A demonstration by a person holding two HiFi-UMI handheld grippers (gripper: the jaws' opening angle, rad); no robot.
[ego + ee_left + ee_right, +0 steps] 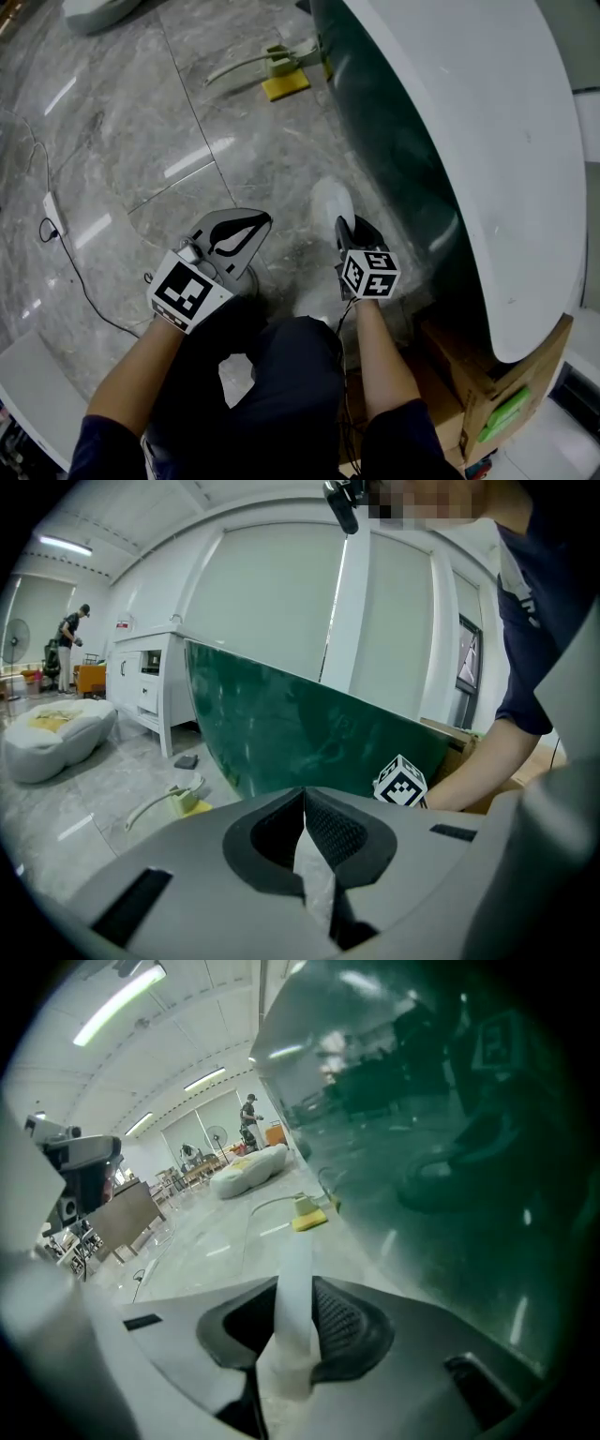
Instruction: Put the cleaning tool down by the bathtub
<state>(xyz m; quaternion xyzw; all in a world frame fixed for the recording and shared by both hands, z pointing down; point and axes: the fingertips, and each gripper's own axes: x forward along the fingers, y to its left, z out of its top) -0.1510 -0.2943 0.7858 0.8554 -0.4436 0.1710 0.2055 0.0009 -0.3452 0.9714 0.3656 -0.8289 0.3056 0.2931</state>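
Cleaning scrubber (272, 67), long-handled with a yellow sponge head, lies on the floor (122, 141) against the bathtub (487, 112), well ahead of both tools. We hold the left tool (265, 222) angled forward and down over the floor, bare forearm behind it. Its jaws are together at the tips, pinching a thin white crinkled piece (314, 878) that we cannot identify. The right tool (349, 225) tips down more steeply beside the tub's green wall, clamped on a white strip (292, 1269). From the head view its jaws sit mostly behind its marker cube (368, 272).
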